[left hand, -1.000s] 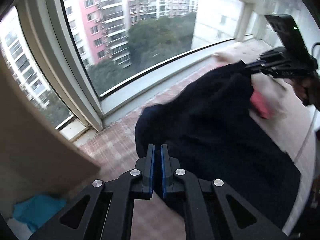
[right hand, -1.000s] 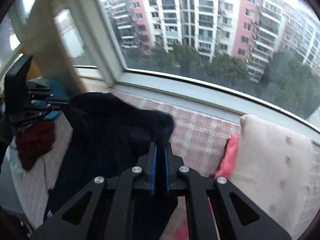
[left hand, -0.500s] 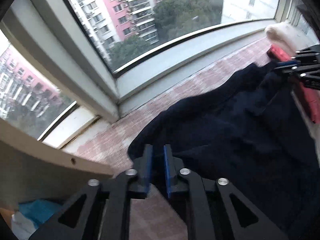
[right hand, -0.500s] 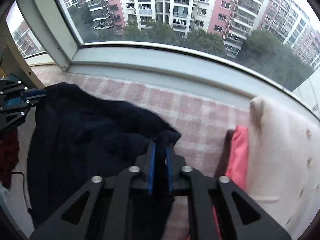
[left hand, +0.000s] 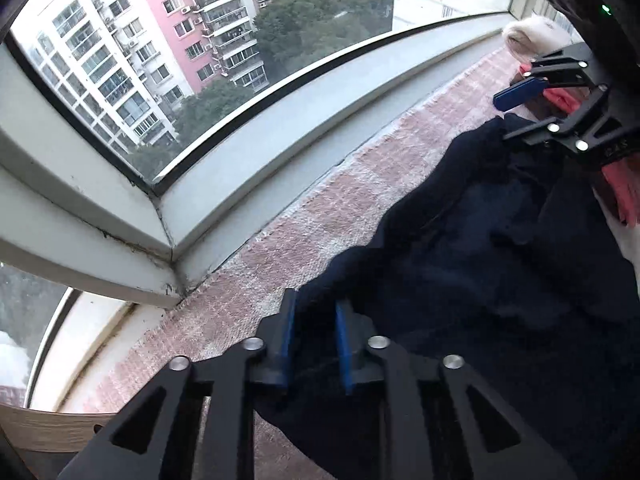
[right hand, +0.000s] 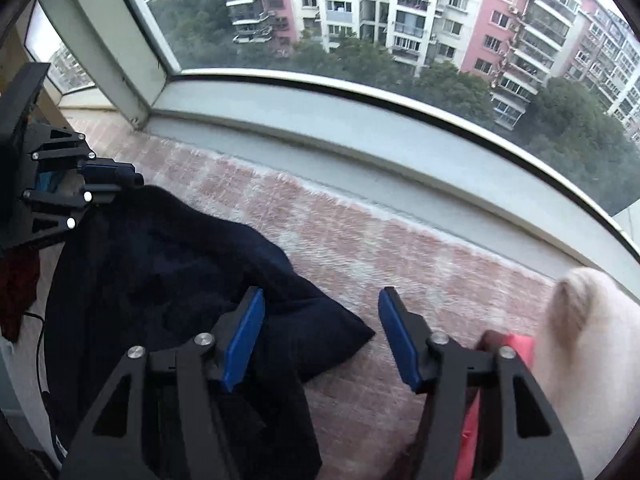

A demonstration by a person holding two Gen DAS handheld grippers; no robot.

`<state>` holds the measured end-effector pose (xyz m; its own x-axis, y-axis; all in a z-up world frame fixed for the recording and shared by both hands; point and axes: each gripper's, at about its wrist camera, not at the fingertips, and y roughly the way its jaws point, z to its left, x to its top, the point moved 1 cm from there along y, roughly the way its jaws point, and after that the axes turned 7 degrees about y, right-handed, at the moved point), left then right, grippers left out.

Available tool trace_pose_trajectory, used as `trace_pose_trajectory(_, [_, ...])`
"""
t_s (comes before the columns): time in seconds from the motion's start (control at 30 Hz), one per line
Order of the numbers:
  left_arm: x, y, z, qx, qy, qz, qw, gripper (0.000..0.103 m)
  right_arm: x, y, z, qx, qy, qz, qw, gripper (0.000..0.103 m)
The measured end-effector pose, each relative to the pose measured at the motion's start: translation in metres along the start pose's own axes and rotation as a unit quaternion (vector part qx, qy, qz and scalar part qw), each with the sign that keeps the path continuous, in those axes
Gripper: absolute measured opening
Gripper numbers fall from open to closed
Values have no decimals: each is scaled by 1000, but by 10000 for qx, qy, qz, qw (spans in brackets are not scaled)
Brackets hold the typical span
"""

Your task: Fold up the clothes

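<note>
A dark navy garment [left hand: 500,280] [right hand: 160,260] lies spread on a pink-checked mat [left hand: 320,208] [right hand: 360,240] along the window. My left gripper [left hand: 314,304] is low over its left edge. Its jaws stand a little apart and are closing, with navy cloth between the blue pads [left hand: 286,328] but not pinched. My right gripper [right hand: 320,296] stands over the garment's right corner. Its jaws are wide apart and closing, and the corner lies loose beside the left pad [right hand: 244,332]. Each gripper shows in the other's view: the right [left hand: 502,118], the left [right hand: 138,178].
A cream fluffy garment [right hand: 592,340] [left hand: 532,36] and a coral-pink cloth [right hand: 520,344] [left hand: 624,196] lie at the mat's right end. A dark red cloth [right hand: 16,292] lies at the left. The grey window sill [left hand: 280,148] borders the mat behind. A wooden board [left hand: 40,428] stands at the lower left.
Both grippers came down toward the mat with the navy garment, which now lies on it. The jaws, shut on cloth before, have parted, the right ones widely.
</note>
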<state>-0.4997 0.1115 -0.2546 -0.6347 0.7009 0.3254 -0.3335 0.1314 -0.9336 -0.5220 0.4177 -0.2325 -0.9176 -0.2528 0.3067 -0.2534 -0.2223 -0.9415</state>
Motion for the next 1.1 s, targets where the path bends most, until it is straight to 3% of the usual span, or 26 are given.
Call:
trace_pose_trajectory(0.07, [1,-4,-3,20,71,17,10000,6,-1,1,4,35,-54,41,10000,11])
trace_pose_trajectory(0.17, [1,-20,2,-191,-220,-105,9995,5,-1,-20,11,-17,-207,-230,9995,10])
trace_pose_trajectory(0.37, [-11,-103,-6,-330,-308,-653,9968,5,-12,-106,20,298,-189,-812,9961,10])
trace_pose_trajectory(0.47, [-30,-156,-22,-401,-274,-918,9946,5,-43,-160,33,414,-312,-1069,9929,10])
trace_pose_trajectory(0.6, [-66,-228,-79,-351,17,-1185,9923,5,-101,-223,61,561,-526,-1313,9884,10])
trace_pose_trajectory(0.73, [-117,-265,-140,-539,52,-1273,9904,5,-178,-250,96,573,-669,-1286,9878,10])
trace_pose_trajectory(0.83, [-163,-272,-197,-827,58,-1230,9889,5,-243,-248,116,474,-816,-1182,9885,10])
trace_pose_trajectory(0.9, [-193,-263,-237,-918,186,-1156,9889,5,-282,-226,123,369,-848,-1018,9905,10])
trace_pose_trajectory(1.0, [-232,-211,-284,-1531,24,-713,9856,5,-330,-168,129,224,-809,-528,9951,10])
trace_pose_trajectory(1.1, [-260,-172,-312,-1539,-21,-242,9878,4,-367,-115,132,-86,-891,-65,9960,11])
